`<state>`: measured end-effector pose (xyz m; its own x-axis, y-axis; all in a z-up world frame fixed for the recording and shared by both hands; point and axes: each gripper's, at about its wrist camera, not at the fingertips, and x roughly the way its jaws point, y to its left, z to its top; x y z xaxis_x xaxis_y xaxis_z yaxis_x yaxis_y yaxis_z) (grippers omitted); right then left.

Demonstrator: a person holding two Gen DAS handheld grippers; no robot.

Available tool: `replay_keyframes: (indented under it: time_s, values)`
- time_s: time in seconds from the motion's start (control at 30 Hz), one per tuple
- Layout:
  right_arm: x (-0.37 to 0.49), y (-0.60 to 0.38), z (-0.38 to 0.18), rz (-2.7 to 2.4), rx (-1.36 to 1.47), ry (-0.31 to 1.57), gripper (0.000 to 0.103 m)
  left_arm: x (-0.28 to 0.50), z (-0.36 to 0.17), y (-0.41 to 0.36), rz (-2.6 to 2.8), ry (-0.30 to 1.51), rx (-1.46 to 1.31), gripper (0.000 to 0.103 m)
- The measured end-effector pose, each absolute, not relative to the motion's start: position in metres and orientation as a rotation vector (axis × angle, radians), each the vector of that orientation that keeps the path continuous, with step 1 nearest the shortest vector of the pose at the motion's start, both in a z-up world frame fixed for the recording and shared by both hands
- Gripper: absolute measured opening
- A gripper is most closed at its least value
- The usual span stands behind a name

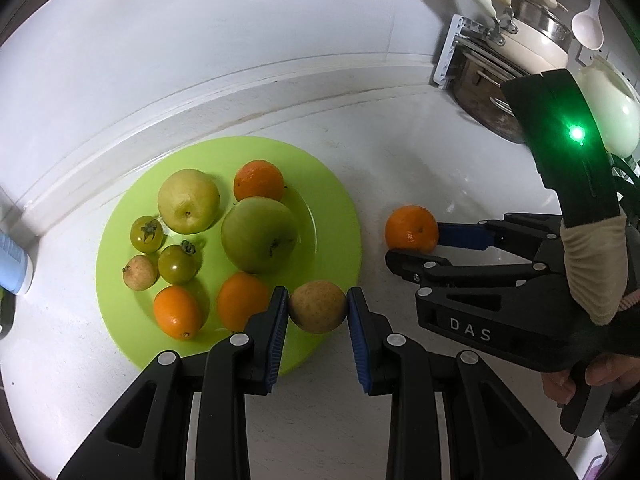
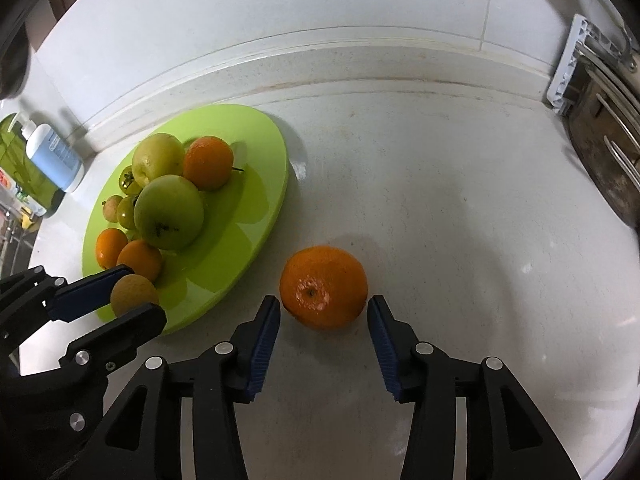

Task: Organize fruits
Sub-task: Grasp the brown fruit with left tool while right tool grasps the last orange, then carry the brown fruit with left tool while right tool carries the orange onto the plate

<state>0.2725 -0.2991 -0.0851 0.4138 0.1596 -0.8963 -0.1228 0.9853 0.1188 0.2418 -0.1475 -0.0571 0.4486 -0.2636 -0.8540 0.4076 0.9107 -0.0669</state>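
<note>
A lime green plate (image 1: 332, 184) (image 2: 260, 148) on the white counter holds two green apples, three oranges, two green tomatoes and a small tan fruit. My left gripper (image 1: 318, 306) (image 2: 132, 294) is shut on a small brown-yellow fruit (image 1: 317, 306) (image 2: 132, 292) over the plate's near right rim. A loose orange (image 1: 411, 228) (image 2: 323, 286) lies on the counter right of the plate. My right gripper (image 2: 323, 312) (image 1: 416, 244) is open, its fingers either side of this orange, with a small gap on each side.
A blue and white pump bottle (image 2: 54, 154) (image 1: 12, 264) stands left of the plate against the wall. A stove with stacked pans (image 1: 532, 28) and a dark pan (image 2: 604, 152) sits at the back right. The wall ledge (image 1: 240, 80) runs behind the plate.
</note>
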Motion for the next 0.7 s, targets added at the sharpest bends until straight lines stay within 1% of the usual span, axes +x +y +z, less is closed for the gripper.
replay_keyframes:
  time_s: [0.27,0.33,0.47,0.7]
  values:
    - [0.277,-0.296,-0.083,0.164,0.010,1.115,0.047,0.243,-0.058,-0.144,-0.406,1.029,0.141,0.030]
    - [0.276,-0.293,-0.082,0.164,0.000,1.108,0.044,0.243,-0.058,-0.142,-0.404,1.029,0.134,0.030]
    - [0.276,-0.291,-0.081,0.158,-0.011,1.104,0.044,0.242,-0.057,-0.138,-0.400,1.027,0.124,0.030]
    - [0.262,-0.287,-0.059,0.170,0.017,1.050,0.044,0.236,-0.046,-0.125,-0.396,1.008,0.085,0.030]
